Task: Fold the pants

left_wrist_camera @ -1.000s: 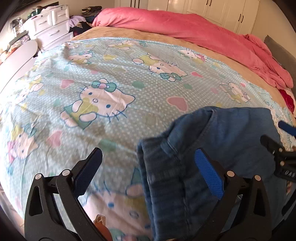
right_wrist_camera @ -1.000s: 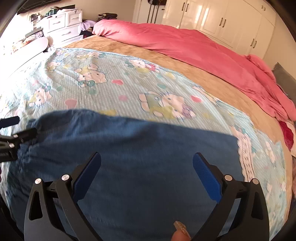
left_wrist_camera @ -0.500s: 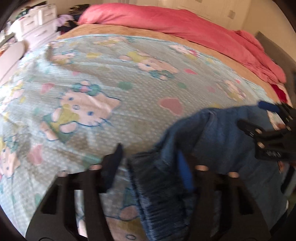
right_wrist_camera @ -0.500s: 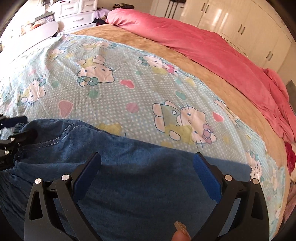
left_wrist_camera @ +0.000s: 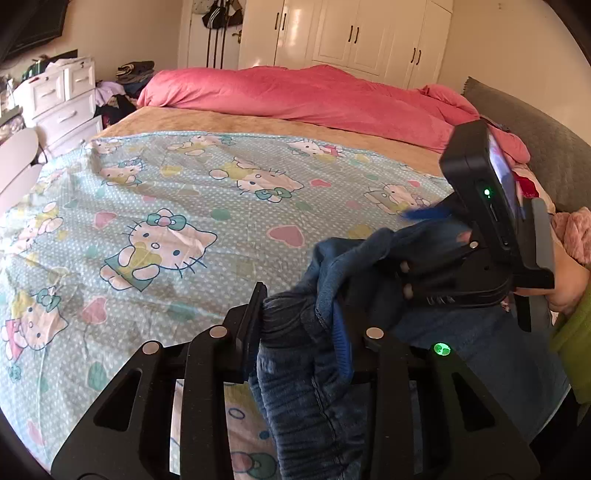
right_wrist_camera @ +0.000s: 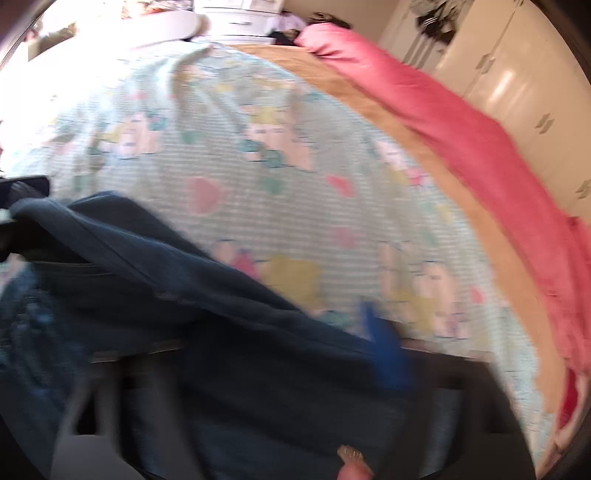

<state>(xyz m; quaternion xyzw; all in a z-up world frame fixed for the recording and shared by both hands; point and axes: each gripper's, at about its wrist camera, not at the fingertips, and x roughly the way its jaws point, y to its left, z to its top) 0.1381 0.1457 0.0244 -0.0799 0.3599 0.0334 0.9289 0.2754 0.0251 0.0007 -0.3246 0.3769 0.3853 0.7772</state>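
The blue jeans [left_wrist_camera: 314,402] lie bunched up at the near edge of the bed, on top of the cat-print sheet [left_wrist_camera: 155,206]. The stretchy waistband part is pinched tight in the left gripper [left_wrist_camera: 295,328], whose two fingers are closed on the cloth. In the left wrist view, the right gripper [left_wrist_camera: 424,266] is just beside it, up and to the right, and it has hold of another fold of the jeans, lifted a little off the sheet. The right wrist view is very blurry, so how tight that hold is cannot be told there, but cloth covers the space between its fingers. Past the sheet there is a tan blanket [left_wrist_camera: 280,125], then a pink quilt [left_wrist_camera: 306,92] heaped along the far side. White closet doors [left_wrist_camera: 351,33] stand behind the bed, and a white dresser [left_wrist_camera: 62,99] sits to the left.
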